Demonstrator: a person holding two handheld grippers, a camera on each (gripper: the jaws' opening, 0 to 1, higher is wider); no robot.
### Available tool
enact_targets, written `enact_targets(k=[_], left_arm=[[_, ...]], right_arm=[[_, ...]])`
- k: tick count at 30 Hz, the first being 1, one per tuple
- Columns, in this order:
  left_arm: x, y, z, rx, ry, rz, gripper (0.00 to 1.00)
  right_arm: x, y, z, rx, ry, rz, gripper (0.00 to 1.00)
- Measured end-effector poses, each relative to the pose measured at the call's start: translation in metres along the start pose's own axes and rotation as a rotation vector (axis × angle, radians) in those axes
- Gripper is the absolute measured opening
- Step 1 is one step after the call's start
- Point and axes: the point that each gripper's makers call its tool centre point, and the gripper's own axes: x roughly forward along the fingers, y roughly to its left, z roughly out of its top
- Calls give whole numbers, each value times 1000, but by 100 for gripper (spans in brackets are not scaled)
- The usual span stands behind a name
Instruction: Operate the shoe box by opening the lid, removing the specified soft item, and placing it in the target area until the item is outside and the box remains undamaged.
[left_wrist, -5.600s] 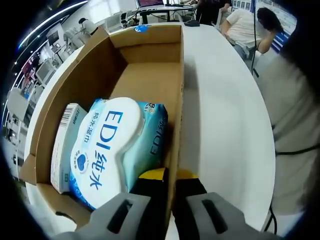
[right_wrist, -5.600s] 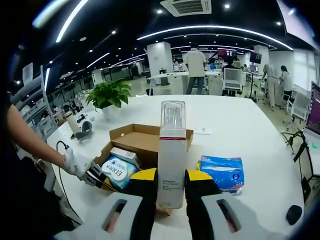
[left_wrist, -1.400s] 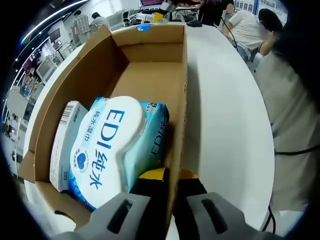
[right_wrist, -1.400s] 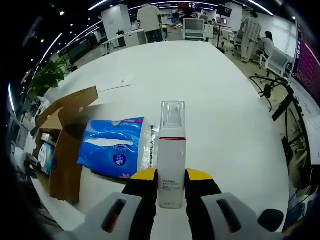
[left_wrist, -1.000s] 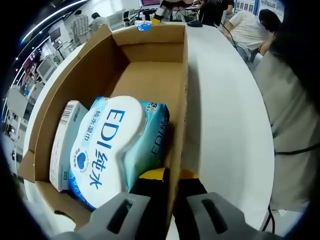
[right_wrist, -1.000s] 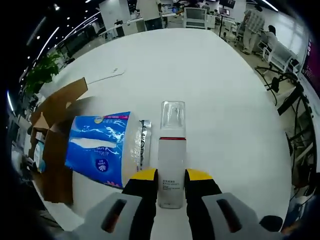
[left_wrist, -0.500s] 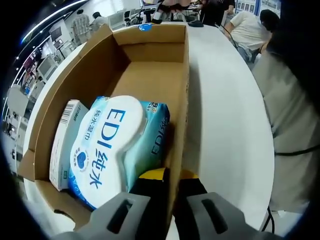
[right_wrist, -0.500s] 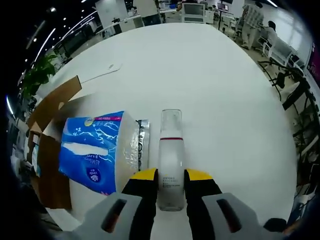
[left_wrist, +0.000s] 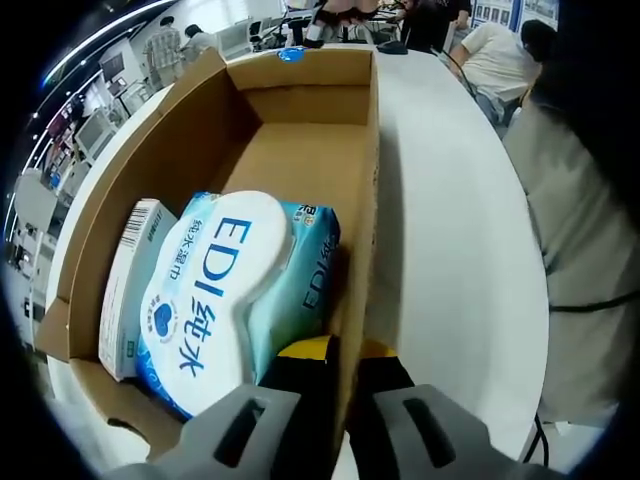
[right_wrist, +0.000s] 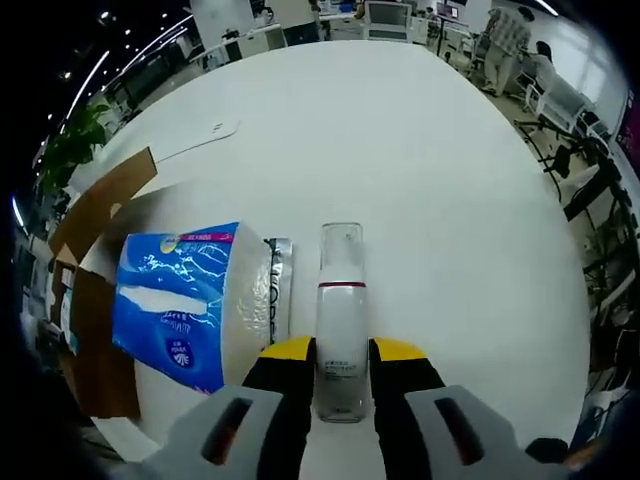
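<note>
Jaws astride shoe box (left_wrist: 300, 150) wall

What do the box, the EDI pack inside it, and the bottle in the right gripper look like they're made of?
The open brown box looks like matte cardboard. The light blue EDI wipes pack seems soft glossy plastic film, with a sheen. The tall white bottle appears smooth hard plastic, its cap clear.

Grey gripper (right_wrist: 340, 385), yellow-tipped black jaws

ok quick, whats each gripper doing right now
Left gripper: shut on the side wall of the cardboard box.
Right gripper: shut on the white pump bottle, over the white table.
</note>
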Motion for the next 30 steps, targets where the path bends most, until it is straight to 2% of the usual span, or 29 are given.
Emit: enact_targets(k=[11,21,30], left_arm=[[0,0,0,3,-1,0,2],[-1,0,1,16,-4,-2,2],[0,0,0,21,-6,0,2]], right_arm=[[-17,1,3,7,-50,-14,25],[-45,12,24,23,-182,18,31],[-64,17,19,-4,-225,24,34]])
